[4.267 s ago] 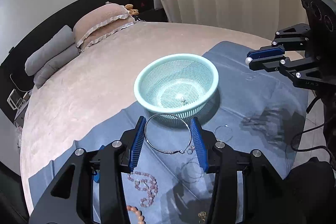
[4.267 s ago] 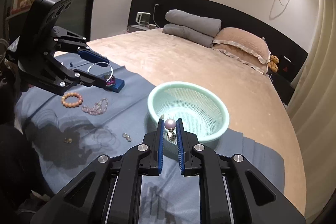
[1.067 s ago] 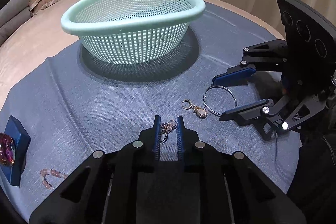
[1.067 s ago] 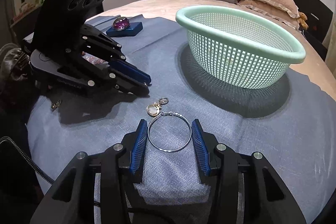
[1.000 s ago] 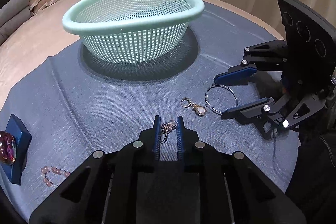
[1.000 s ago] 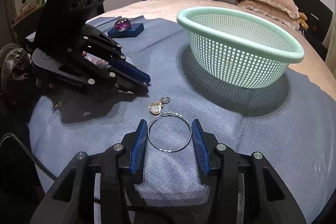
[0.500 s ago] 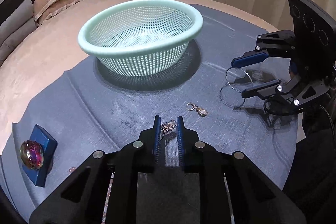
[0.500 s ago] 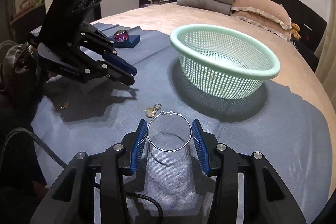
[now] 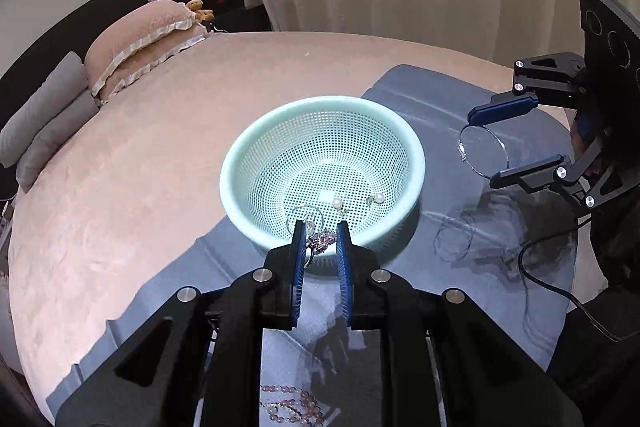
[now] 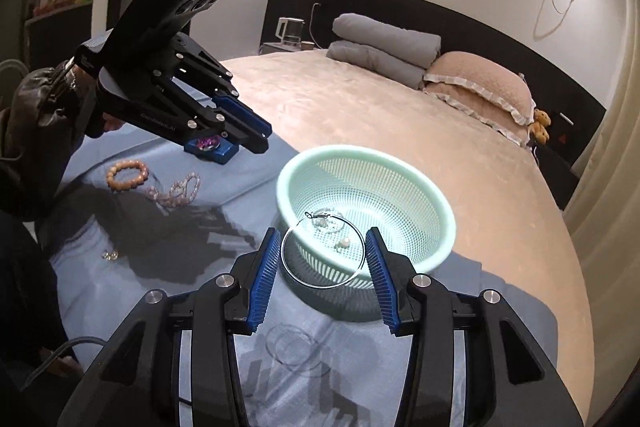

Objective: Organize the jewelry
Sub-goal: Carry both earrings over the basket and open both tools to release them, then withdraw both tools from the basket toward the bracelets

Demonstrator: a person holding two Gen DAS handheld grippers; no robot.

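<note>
My left gripper (image 9: 321, 241) pinches a small sparkly trinket (image 9: 322, 239) at the mint mesh plastic basket's (image 9: 256, 155) six o'clock rim; my right gripper (image 10: 323, 251) clamps a thin silver hoop (image 10: 323, 253). Pearls lie inside the basket; beaded bracelets (image 10: 127, 174) remain on the cloth.

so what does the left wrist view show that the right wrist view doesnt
Only the left wrist view shows what the left claw grips: a small sparkly pinkish jewelry piece, held above the near rim of the mint green plastic mesh basket. Only the right wrist view shows the orange bead bracelet, the purple gem on a blue base, and a white kettle beyond the bed. Both show the basket with pearl pieces inside, the blue cloth, and the right claw holding a large thin silver hoop.
</note>
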